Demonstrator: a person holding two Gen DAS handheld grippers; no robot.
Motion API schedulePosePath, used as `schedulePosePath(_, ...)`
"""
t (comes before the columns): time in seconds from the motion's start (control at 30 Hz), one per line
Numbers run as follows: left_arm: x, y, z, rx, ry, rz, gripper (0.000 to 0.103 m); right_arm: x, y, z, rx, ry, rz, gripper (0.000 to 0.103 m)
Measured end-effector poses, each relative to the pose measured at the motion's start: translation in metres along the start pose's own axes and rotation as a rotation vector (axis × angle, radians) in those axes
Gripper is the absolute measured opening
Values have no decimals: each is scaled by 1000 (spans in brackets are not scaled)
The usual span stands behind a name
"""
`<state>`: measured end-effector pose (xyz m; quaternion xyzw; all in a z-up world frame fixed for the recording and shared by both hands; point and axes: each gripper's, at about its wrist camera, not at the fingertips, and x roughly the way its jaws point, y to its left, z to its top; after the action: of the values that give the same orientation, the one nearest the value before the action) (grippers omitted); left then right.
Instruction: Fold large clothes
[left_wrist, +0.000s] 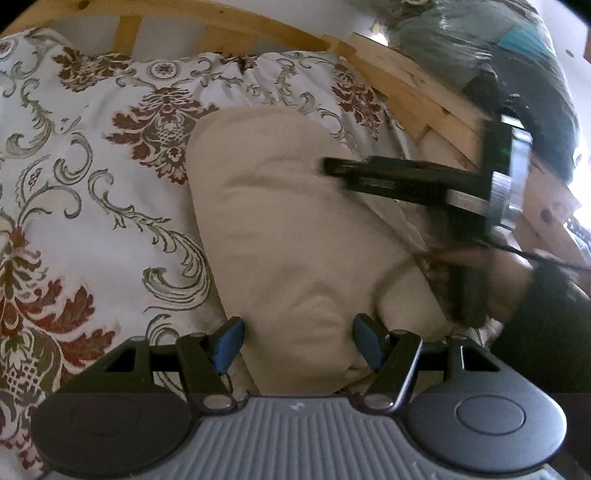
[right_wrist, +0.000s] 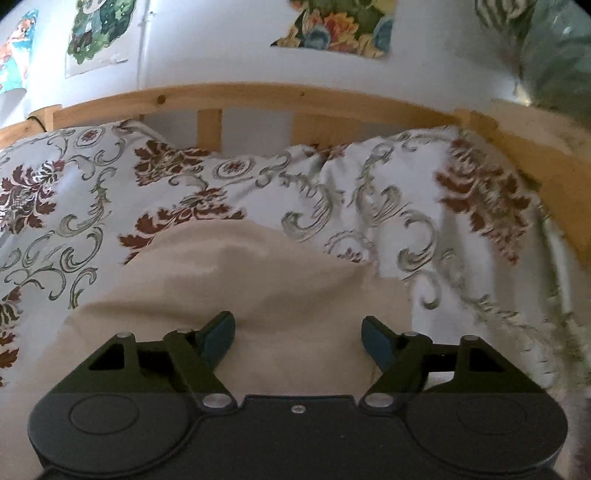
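A bed with a wooden frame (right_wrist: 258, 98) stands against a white wall, and a white bedspread (left_wrist: 74, 177) with dark red flowers and grey-green scrolls covers it. On this bedspread lies the beige garment (left_wrist: 280, 229), already in a narrow folded shape with soft wrinkles; in the left wrist view it runs from the middle of the bed down to the camera. In the right wrist view the same garment (right_wrist: 236, 280) fills the lower middle, with the patterned cover around it on the left, behind and on the right.

The left gripper (left_wrist: 298, 345) is low over the near end of the garment. Its blue pads stand apart on both sides of a raised fold of cloth and do not pinch it. The right gripper (right_wrist: 298, 338) has its jaws wide apart above the beige cloth, and nothing is held between them. In the left wrist view the right gripper (left_wrist: 332, 168) appears blurred from the right side, above the far part of the garment, with a hand (left_wrist: 517, 280) behind it.

On the wall hang colourful pictures (right_wrist: 336, 27).
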<state>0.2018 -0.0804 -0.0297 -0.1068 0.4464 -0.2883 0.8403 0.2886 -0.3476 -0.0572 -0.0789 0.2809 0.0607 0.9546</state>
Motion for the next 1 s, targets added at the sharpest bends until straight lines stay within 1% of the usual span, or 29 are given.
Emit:
schedulePosePath(0.07,-2,0,0,-19,-4,3,69,-27,-1,-1,-13,-29,-46,77)
schedulePosePath(0.13,-3,0,0,-44,-6,8,70,-63,-8,-7,16,-62,-91,78)
schedulePosePath(0.2,-4,-2,-1,-57,-7,19,70,-98,-18,-16,74,-89,-109,89)
schedulePosePath(0.3,-5,-7,-1,-45,-12,47,71,-139,-27,-35,179,-90,-134,92)
schedulePosePath(0.37,-4,-10,-1,-37,-11,68,74,-154,-30,-52,258,-60,-142,94)
schedulePosePath(0.47,-6,-13,-1,-30,-14,93,77,-160,-36,-85,396,-15,-149,102)
schedulePosePath(0.57,-8,-15,-3,-26,-19,118,84,-150,-45,-99,458,49,-159,102)
schedulePosePath(0.67,-9,-13,-4,-37,-8,130,90,-142,-53,-106,528,73,-147,102)
schedulePosePath(0.7,-9,-12,-4,-47,-2,133,92,-138,-53,-109,539,94,-136,102)
schedulePosePath(0.83,-8,-7,-4,-80,9,128,93,-130,-47,-115,524,153,-106,102)
schedulePosePath(1.0,-9,-12,-6,-57,4,141,95,-129,-49,-115,546,165,-93,102)
